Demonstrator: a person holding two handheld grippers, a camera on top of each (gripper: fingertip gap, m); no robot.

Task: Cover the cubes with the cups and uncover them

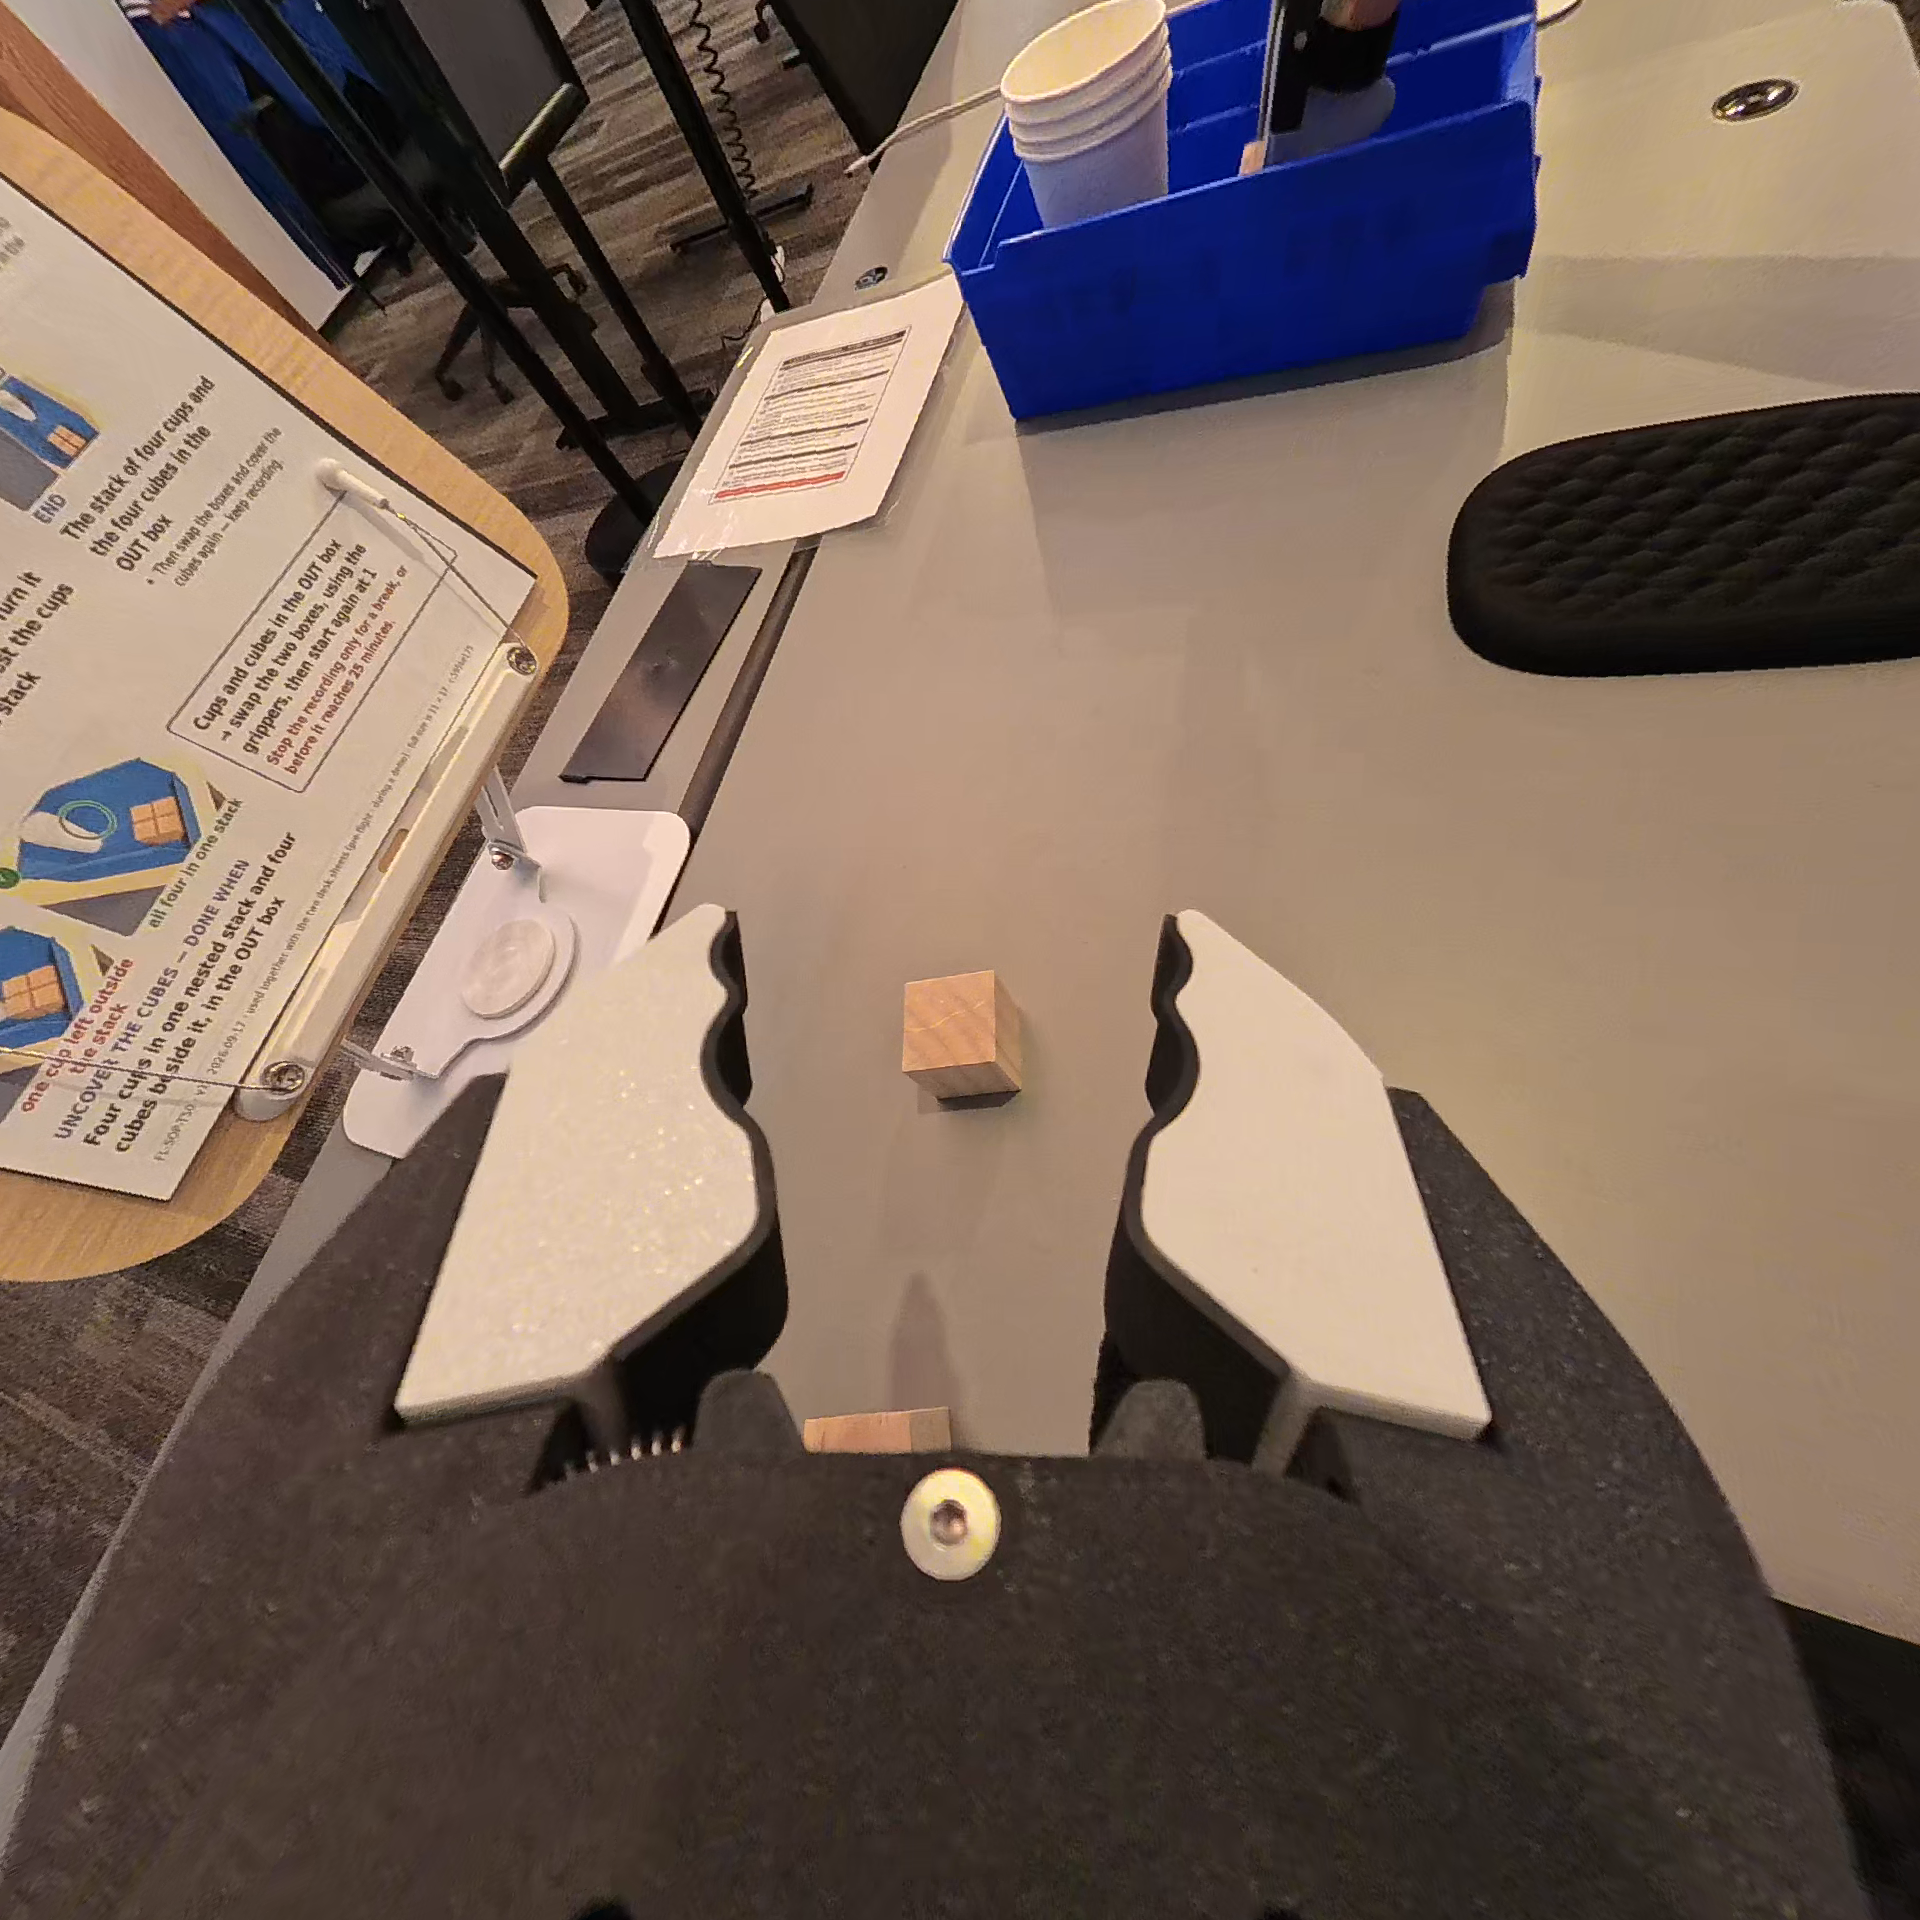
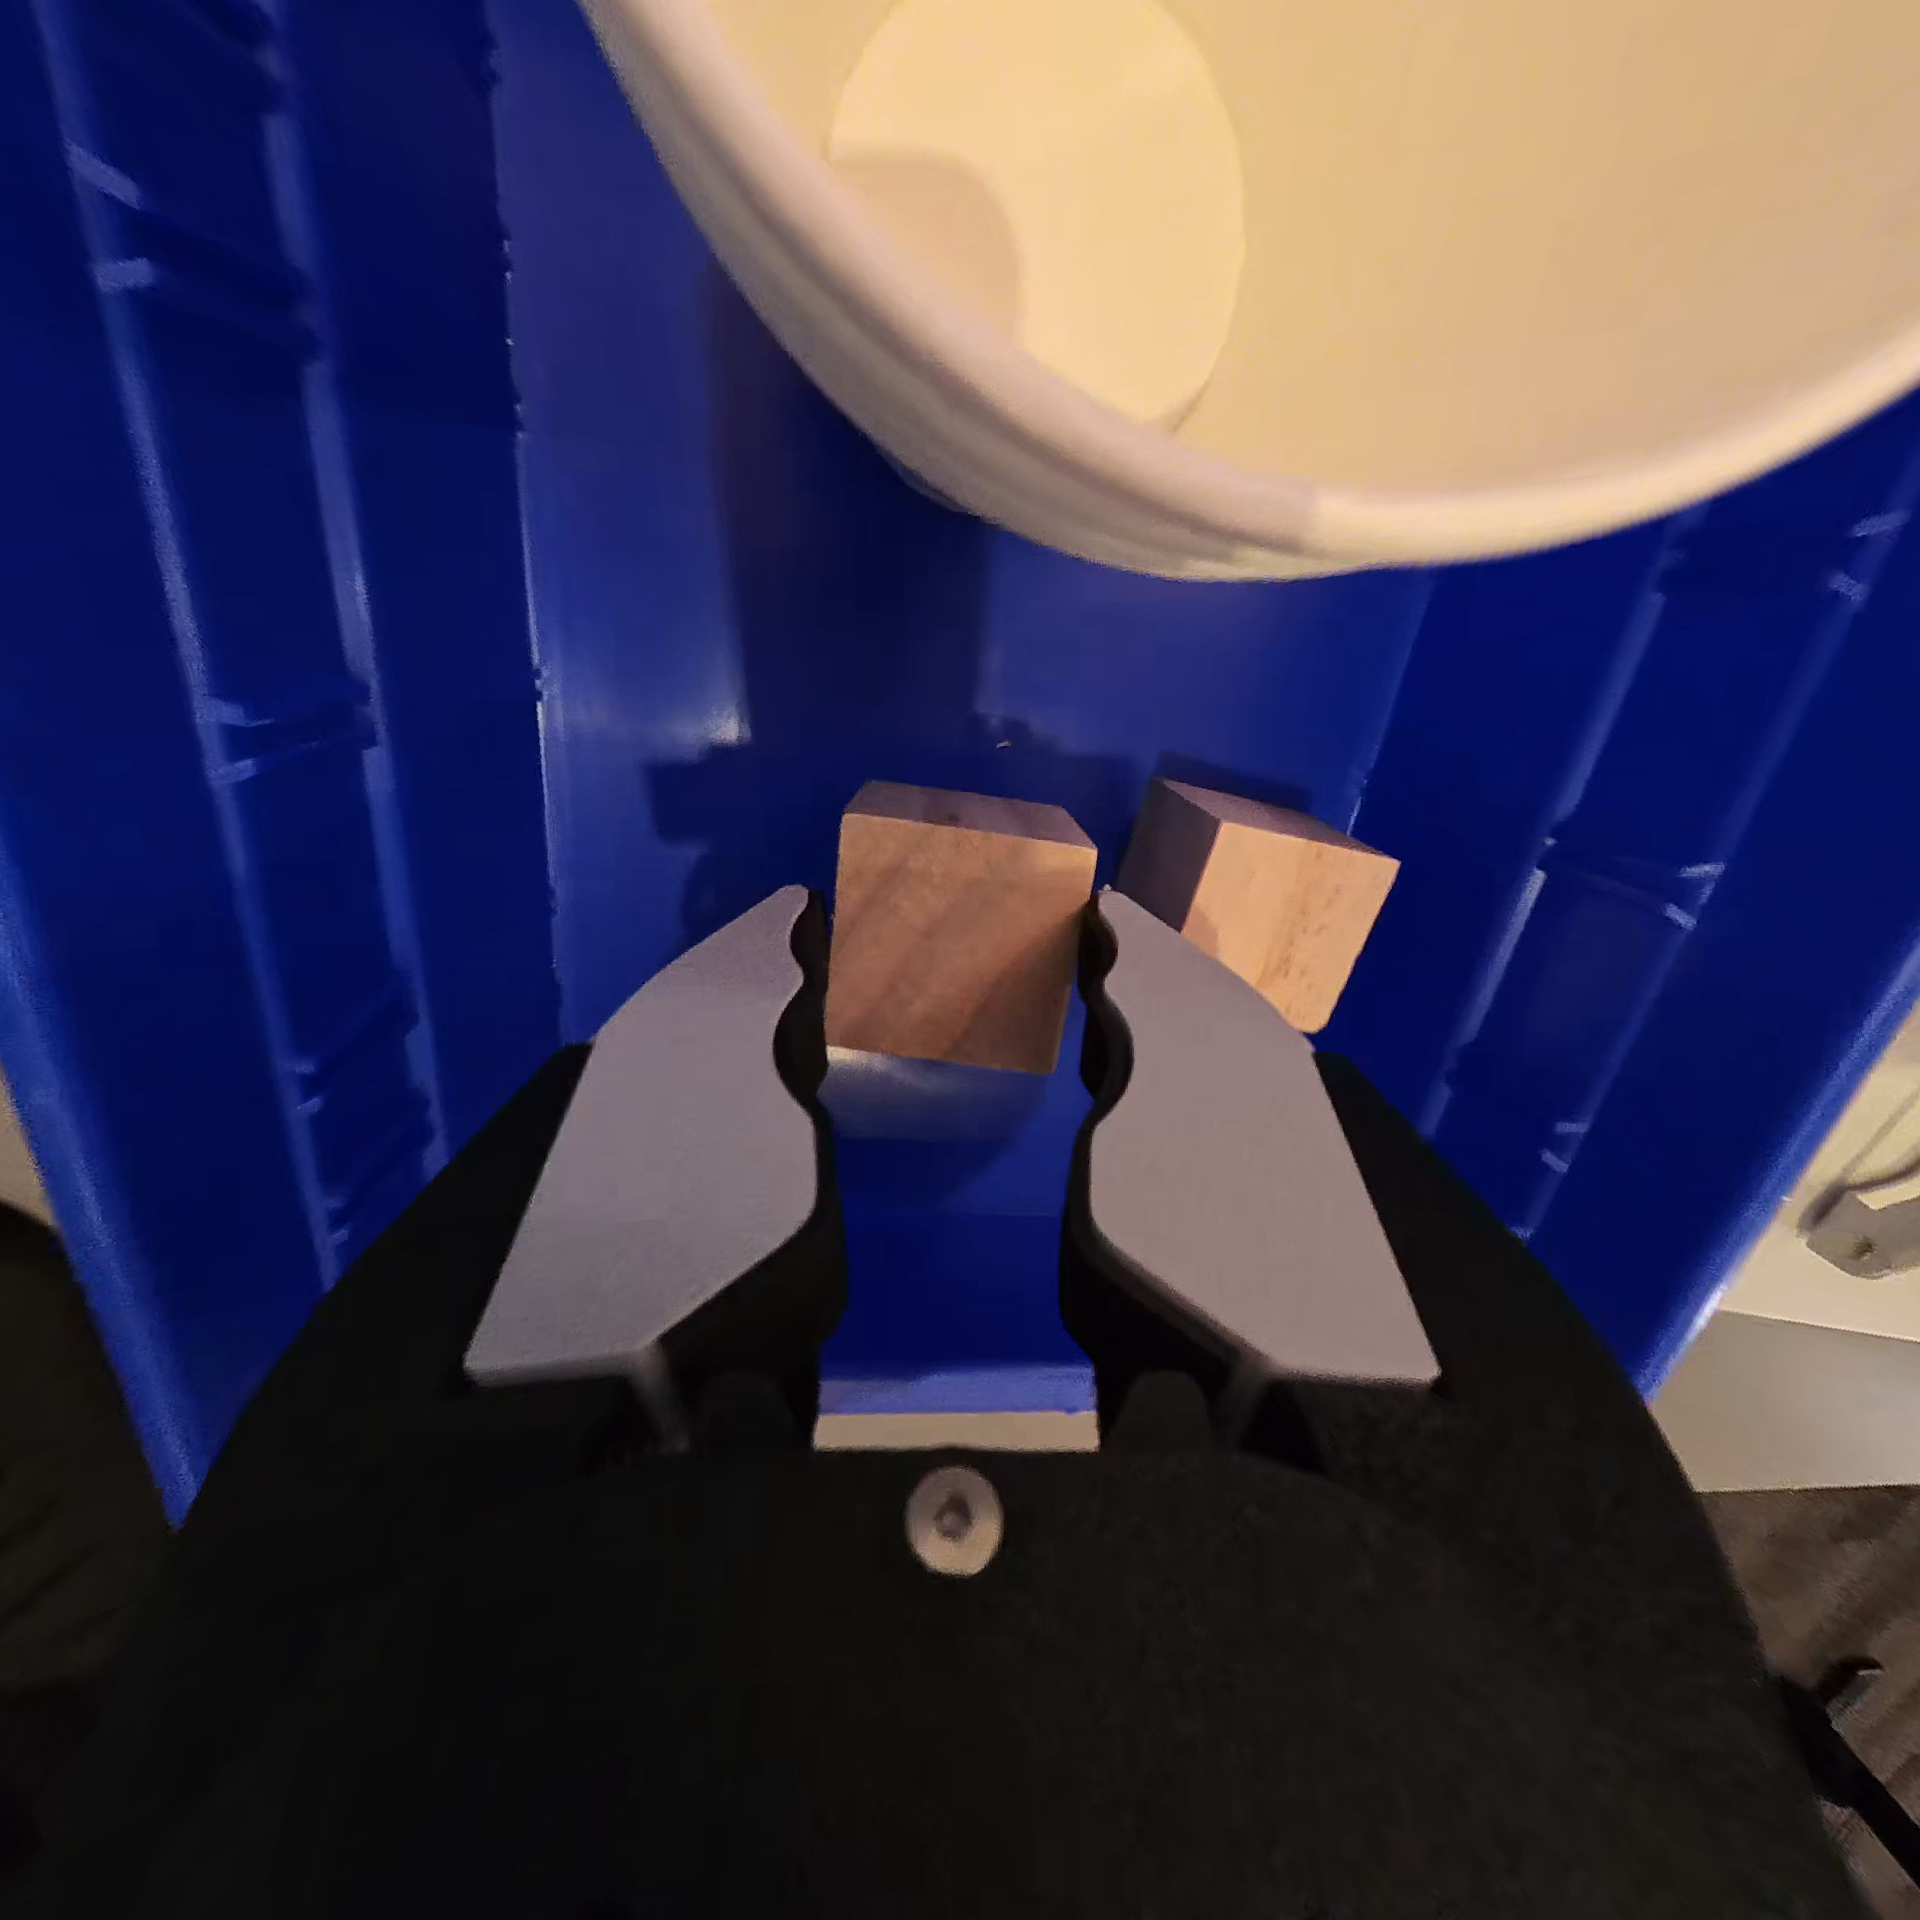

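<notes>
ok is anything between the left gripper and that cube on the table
Nothing visible. The left gripper is open, and the wooden cube sits alone on bare grey table between its fingers, touching neither.

My left claw point(image 1: 951, 1023): matte black, grainy-textured body, broad and rounded. Two pale grey flat-topped fingers point(image 1: 613, 1153) with black inner pads, their gripping edges cut in a wavy profile. One silver washer-and-hex screw point(image 1: 950, 1527) sits centred on the body; a small coil spring point(image 1: 634, 1446) shows at the left finger's base.

My right claw point(image 2: 954, 971): same black body, grey fingers point(image 2: 665, 1153), scalloped black pads, centred screw point(image 2: 953, 1521).
</notes>
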